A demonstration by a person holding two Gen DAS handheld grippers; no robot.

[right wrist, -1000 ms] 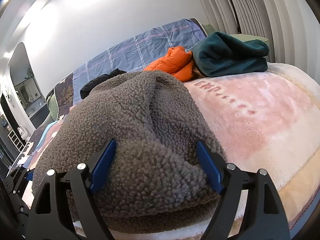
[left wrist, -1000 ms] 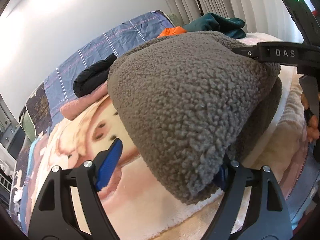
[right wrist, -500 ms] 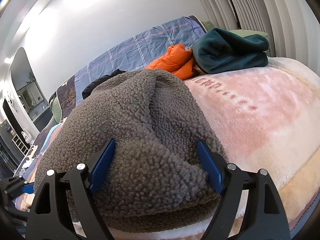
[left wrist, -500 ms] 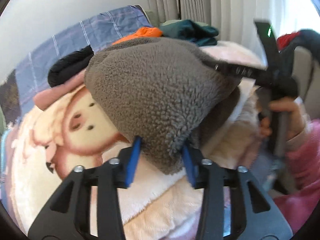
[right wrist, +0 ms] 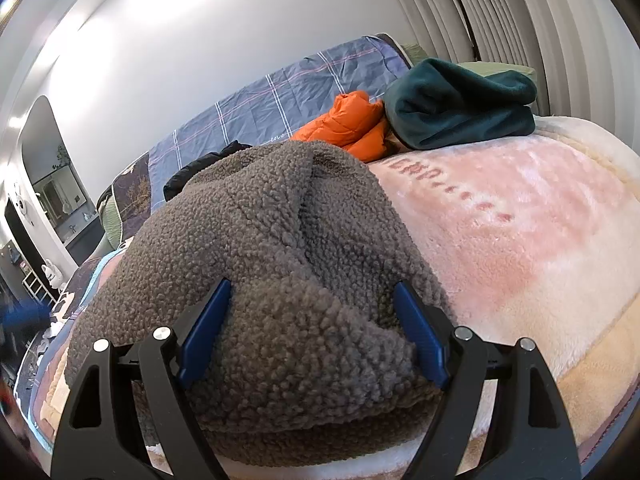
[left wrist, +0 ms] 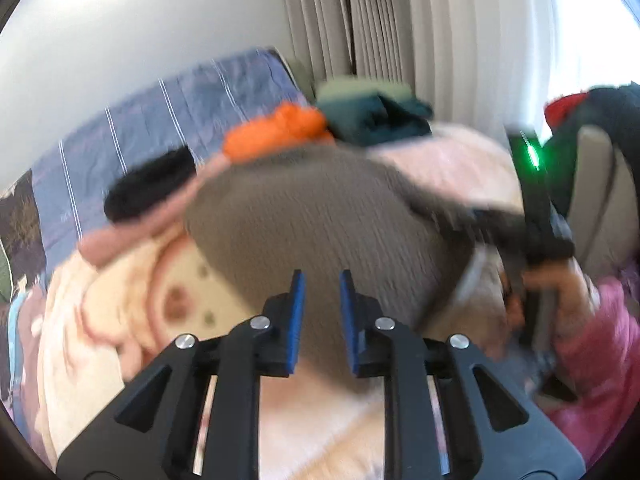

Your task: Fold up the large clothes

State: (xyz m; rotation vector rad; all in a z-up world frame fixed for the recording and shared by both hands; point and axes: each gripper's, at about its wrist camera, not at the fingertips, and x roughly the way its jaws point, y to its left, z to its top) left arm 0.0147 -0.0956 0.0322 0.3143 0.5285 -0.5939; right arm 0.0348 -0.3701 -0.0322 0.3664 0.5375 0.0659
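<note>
A grey fleece garment [right wrist: 280,220] lies bunched on the pink and cream blanket [right wrist: 520,220] of a bed. In the blurred left wrist view, my left gripper [left wrist: 322,280] has its blue pads close together and its jaws are closing, pinching the near edge of the grey fleece [left wrist: 320,208], which fills the narrow gap. My right gripper [right wrist: 312,292] stands wide open astride a thick fold of the fleece; a shadowed gap shows at its right pad. From the left wrist, the right gripper [left wrist: 536,216] appears at the fleece's far side, held by a hand [left wrist: 560,284].
An orange jacket [right wrist: 352,124], a folded teal garment [right wrist: 460,112] and a black garment [right wrist: 200,164] lie at the head of the bed against a blue plaid sheet [right wrist: 280,96]. Curtains [right wrist: 540,20] hang to the right. A pink sleeve [left wrist: 600,340] is beside the bed.
My left gripper's jaws went from wide open to nearly together on the fleece edge, and it rose, pulling that edge up. The right gripper kept still and open.
</note>
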